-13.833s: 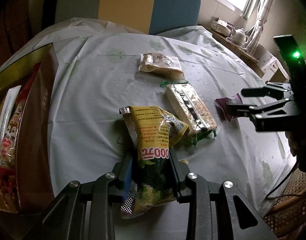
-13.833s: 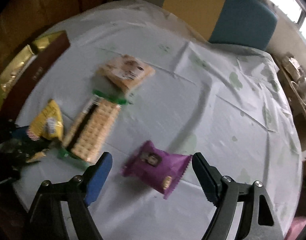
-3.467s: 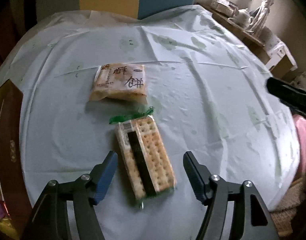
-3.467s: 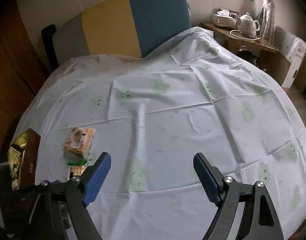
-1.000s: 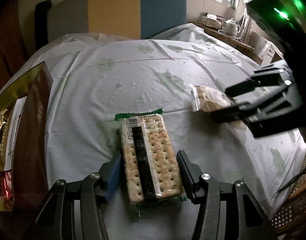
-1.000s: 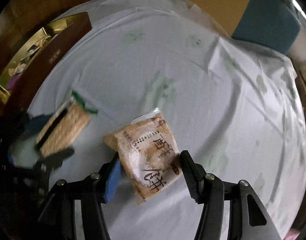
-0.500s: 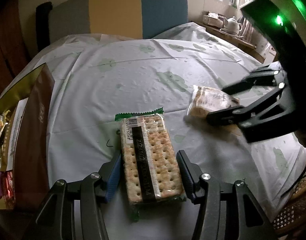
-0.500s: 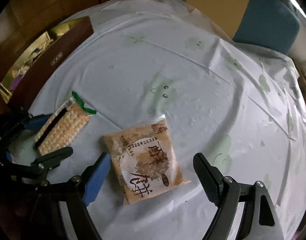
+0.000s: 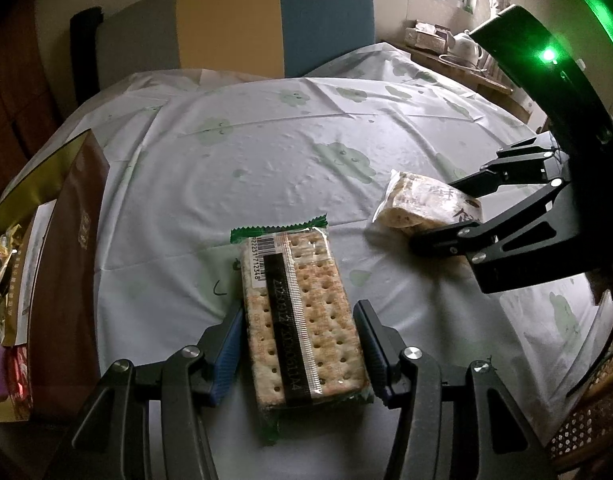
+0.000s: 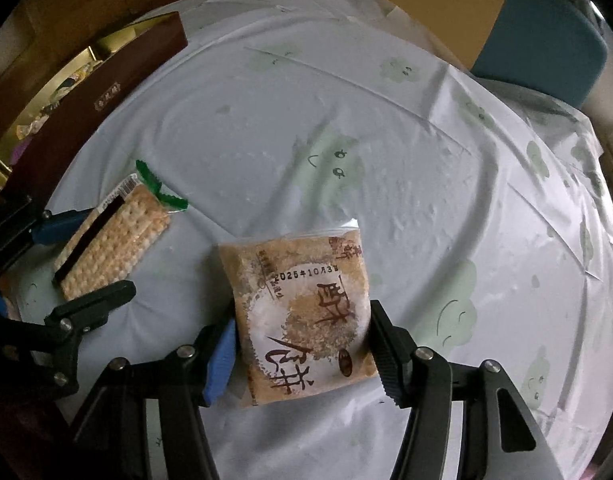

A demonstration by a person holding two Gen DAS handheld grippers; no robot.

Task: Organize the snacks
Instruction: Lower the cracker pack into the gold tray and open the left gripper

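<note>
My left gripper [image 9: 298, 344] is shut on a cracker pack [image 9: 302, 316] with green ends and a black stripe, at the table's near edge; the pack also shows in the right wrist view [image 10: 114, 236]. My right gripper [image 10: 302, 340] is shut on a tan pastry packet [image 10: 306, 308] with brown Chinese lettering, low over the tablecloth. In the left wrist view the right gripper [image 9: 446, 212] holds that packet [image 9: 422, 204] to the right of the crackers.
A brown box with gold lining [image 9: 62, 240] holds several snacks at the table's left edge; it also shows in the right wrist view [image 10: 98, 92]. A cloud-print tablecloth [image 9: 290, 160] covers the round table. A grey, yellow and blue chair back [image 9: 234, 20] stands behind.
My right gripper was shut on the pastry packet, opened around it half a second ago, and has closed on it again. My left gripper stays shut on the crackers.
</note>
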